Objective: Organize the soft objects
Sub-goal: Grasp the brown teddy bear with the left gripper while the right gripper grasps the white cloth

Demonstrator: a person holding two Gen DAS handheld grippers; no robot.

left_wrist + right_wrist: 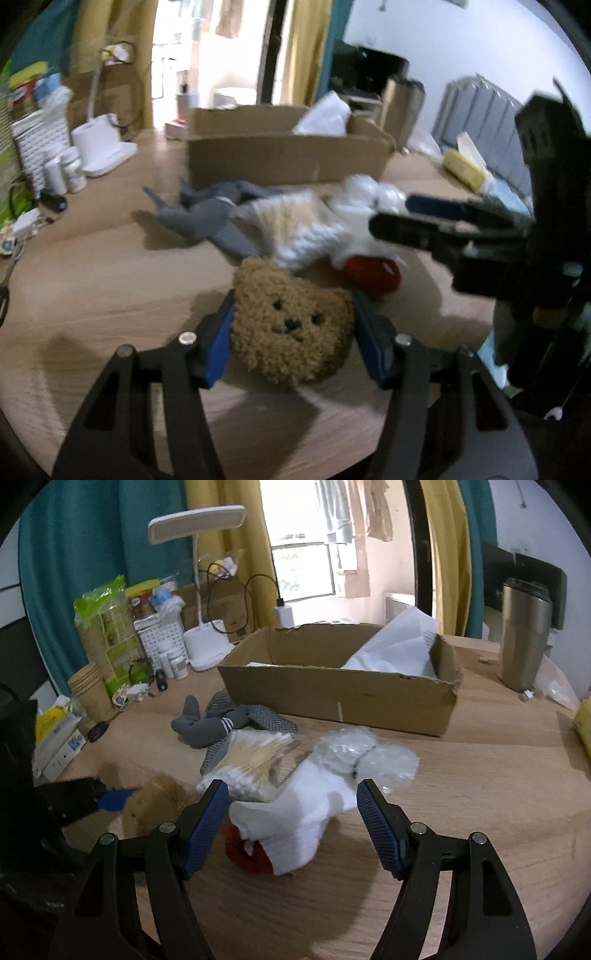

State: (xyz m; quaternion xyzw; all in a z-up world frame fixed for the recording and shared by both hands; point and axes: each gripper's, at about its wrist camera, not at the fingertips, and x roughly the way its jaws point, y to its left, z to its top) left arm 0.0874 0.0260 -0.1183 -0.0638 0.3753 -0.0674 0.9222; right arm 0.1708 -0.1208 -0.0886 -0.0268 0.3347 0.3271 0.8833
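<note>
The left gripper (pixel 291 332) is clamped on the brown plush bear (pixel 291 328) at lower centre, cardboard box (pixel 288 155) directly above; the right gripper (pixel 291 823) stands released over the white sock (pixel 295 823).

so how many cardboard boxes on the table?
1: the open cardboard box at the table's far side, behind the pile of soft things, white paper inside. Clutter at the left may hide others.
</note>
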